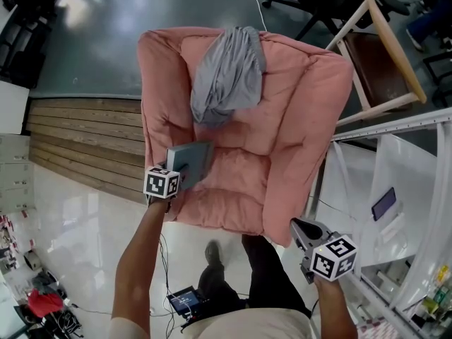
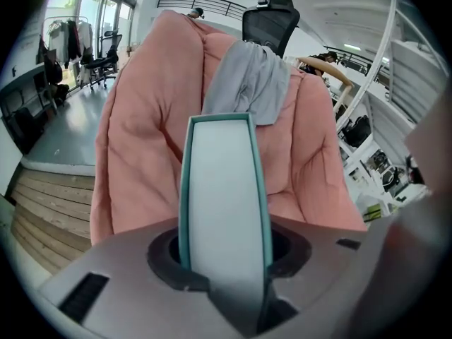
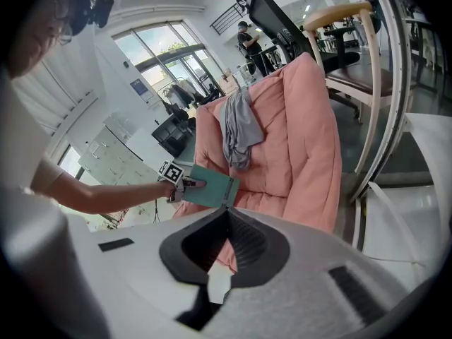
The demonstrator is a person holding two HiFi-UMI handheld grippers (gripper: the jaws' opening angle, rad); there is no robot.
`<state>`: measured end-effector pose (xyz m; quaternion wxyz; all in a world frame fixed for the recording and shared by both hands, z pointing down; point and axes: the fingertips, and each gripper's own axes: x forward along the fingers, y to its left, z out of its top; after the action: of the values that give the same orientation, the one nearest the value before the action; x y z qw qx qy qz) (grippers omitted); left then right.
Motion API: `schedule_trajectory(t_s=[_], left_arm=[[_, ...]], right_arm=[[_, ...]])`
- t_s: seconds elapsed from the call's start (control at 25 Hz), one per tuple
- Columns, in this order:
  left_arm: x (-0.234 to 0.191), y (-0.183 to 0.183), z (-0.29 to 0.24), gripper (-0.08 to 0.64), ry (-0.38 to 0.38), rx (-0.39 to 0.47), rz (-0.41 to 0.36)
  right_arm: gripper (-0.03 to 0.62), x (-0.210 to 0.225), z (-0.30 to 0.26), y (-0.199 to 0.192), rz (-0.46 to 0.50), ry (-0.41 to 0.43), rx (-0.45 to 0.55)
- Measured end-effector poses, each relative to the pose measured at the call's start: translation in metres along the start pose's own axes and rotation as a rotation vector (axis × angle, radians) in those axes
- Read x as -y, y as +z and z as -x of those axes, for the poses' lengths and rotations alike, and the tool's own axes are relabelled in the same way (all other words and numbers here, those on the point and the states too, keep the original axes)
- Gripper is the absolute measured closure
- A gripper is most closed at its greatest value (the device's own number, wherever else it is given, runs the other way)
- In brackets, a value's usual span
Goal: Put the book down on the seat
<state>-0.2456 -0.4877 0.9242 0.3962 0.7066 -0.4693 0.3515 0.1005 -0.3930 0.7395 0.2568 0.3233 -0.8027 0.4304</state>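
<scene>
One book (image 1: 193, 161), teal cover, clamped in the left gripper (image 1: 181, 174) just left of centre in the head view, over the left part of the one pink seat (image 1: 289, 111). Honestly can't tell if it's touching the cushion, and its near end is tucked behind the gripper. One grey cloth (image 1: 227, 73) drapes over the backrest top. The right gripper (image 1: 302, 229), lower right, has its jaws pinched together on nothing. One wooden chair (image 1: 385, 55) upper right, cut off by the frame.
</scene>
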Motion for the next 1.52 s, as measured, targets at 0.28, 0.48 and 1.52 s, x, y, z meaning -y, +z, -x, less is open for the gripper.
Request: schedule_trajectory(t_s=[0.28,0.48,1.52], left_arm=[[-0.007,-0.009,-0.006,0.4,0.012,-0.021,0.0],[-0.013,-0.011,-0.007,0.4,0.015,-0.034,-0.004],[-0.02,-0.035,0.021,0.399,0.012,0.016,0.072]], right_arm=[[0.598,0.002,-0.004,-0.003,-0.006,-0.002,-0.01],[0.598,-0.004,-0.009,-0.002,-0.004,0.007,-0.009],[0.598,-0.055,-0.039,-0.021,0.01,0.08,-0.067]])
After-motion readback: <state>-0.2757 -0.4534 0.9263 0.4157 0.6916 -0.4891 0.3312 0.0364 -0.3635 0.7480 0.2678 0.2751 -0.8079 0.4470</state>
